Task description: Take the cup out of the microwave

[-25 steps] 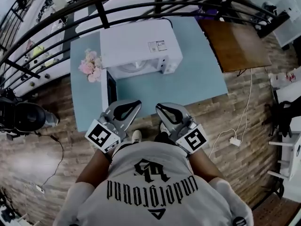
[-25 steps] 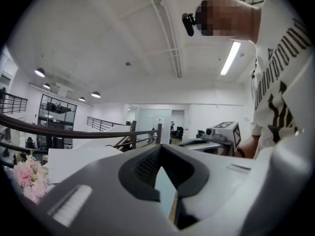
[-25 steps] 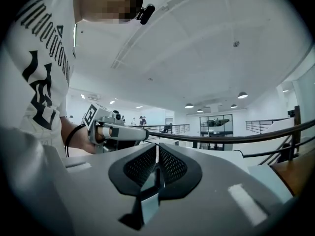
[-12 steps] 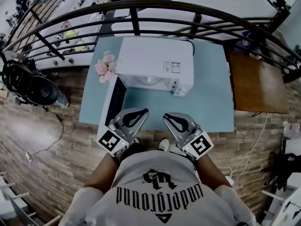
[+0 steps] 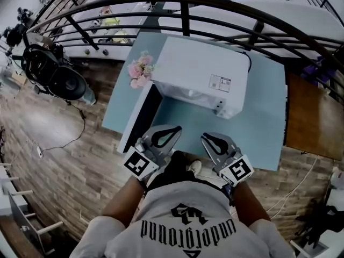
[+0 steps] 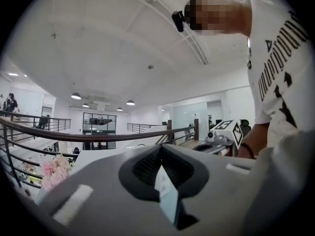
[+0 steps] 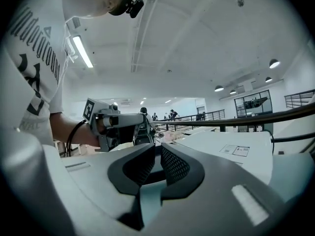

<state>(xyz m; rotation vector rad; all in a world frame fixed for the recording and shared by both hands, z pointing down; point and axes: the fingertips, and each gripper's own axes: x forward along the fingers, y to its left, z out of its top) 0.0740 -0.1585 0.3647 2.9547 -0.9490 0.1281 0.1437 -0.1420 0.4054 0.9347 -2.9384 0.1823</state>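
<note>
- Far left of the head view: dark stand-mounted gear [image 5: 54, 74] stands over the plank floor. Its type cannot be made out.
- Pink flowers [image 5: 140, 71] sit at the blue table's [image 5: 258, 138] back-left corner, just beside the microwave [image 5: 201, 74].
- The microwave door [image 5: 141, 117] is swung open to the left and seen nearly edge-on. Its free end reaches the table's near edge.
- Cup: not visible in any view. You look down on the microwave's top, which hides the cavity; only a pale strip of the front opening shows.
- Your left gripper [image 5: 174, 129] is at the near table edge, just right of the door. Its jaws meet at the tips with nothing between them.
- Your right gripper [image 5: 207, 137] is beside it, not touching. Its jaws are drawn together to a thin slit and hold nothing.
- Bare tabletop lies between both grippers and the microwave front, with wider open room to the right.
- The railing [image 5: 215, 4] curves behind the microwave.
- The brown table [image 5: 317, 117] at far right is cut off by the frame.
</note>
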